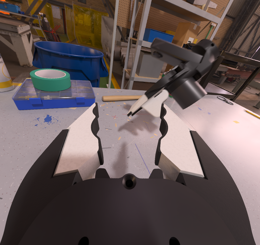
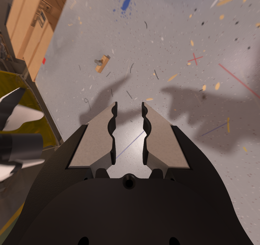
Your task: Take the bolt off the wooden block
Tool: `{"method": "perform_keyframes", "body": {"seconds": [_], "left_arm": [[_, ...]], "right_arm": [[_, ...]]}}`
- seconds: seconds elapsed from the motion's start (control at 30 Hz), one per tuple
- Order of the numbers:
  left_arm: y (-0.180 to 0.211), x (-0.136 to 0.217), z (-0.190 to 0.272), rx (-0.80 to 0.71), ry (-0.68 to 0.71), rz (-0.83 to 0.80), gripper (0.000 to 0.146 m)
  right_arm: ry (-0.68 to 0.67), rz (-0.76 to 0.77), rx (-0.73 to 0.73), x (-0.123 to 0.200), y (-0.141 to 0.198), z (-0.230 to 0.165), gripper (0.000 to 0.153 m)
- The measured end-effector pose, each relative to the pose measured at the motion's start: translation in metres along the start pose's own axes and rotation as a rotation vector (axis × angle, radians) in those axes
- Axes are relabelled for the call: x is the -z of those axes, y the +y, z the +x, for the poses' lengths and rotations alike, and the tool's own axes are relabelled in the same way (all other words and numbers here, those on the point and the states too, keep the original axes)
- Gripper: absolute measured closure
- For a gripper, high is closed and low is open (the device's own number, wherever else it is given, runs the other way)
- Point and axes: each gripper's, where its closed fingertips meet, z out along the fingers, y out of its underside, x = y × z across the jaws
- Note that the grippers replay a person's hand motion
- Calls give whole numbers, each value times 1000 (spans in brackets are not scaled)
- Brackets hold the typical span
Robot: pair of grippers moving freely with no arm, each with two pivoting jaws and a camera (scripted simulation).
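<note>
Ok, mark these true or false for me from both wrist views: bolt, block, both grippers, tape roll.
1. The bolt is in the wooden block. True.
2. The right gripper is shut on the bolt. False: its jaws stand apart with nothing between them, and the block lies farther off on the table.
3. The left gripper is open and holds nothing. True.
4. The green tape roll lies flat on the table. False: it rests on the blue parts box.
5. The block shows in the left wrist view. False: only the right wrist view shows it.
</note>
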Motion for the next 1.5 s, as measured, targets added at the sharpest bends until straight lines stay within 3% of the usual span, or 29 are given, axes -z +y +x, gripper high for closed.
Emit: {"method": "perform_keyframes", "body": {"seconds": [0.23,0.4,0.57,0.83,1.17,1.33,1.5], "left_arm": [[5,-4,-2,0,-4,-18,57],[14,-13,1,-15,-3,-48,56],[26,-26,8,-62,-9,-111,53],[31,-28,-14,-103,-121,-162,50],[30,-7,-72,-129,-337,-380,39],[39,-12,-67,-120,-323,-422,39],[48,-41,-39,-125,-228,-474,39]], "right_arm": [[-32,233,117,87,7,20,115],[-21,407,92,144,40,68,113],[-14,533,32,175,88,122,113],[82,615,26,196,144,182,107],[113,663,-9,203,164,217,105],[80,629,-21,194,166,220,105],[76,616,-11,192,165,218,104]]}}
